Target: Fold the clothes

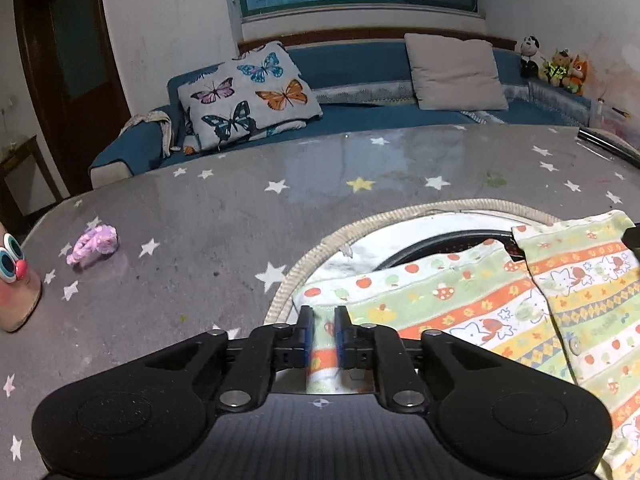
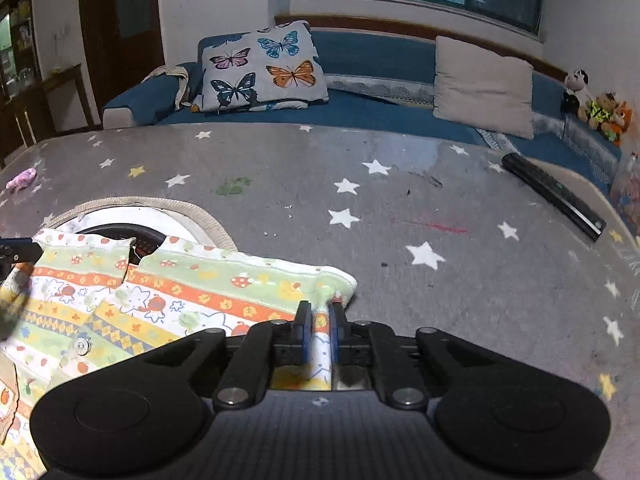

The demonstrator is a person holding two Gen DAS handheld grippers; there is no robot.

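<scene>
A small patterned garment (image 1: 460, 312) with green, orange and yellow bands, cats and mushrooms lies spread on the grey star-print table. My left gripper (image 1: 323, 316) is shut on its left edge, with cloth bunched between the blue pads. In the right wrist view the same garment (image 2: 180, 300) stretches to the left, and my right gripper (image 2: 319, 312) is shut on its right edge. A metal snap button (image 2: 83, 345) shows on the front flap. The garment partly covers a round woven-rimmed basket (image 1: 400, 220).
A purple toy (image 1: 94, 245) and a pink cup with goggle eyes (image 1: 14, 276) sit at the table's left. A black remote (image 2: 554, 196) lies at the right. Beyond the table (image 2: 440, 240) is a blue sofa with a butterfly pillow (image 1: 248, 92), a beige cushion and plush toys.
</scene>
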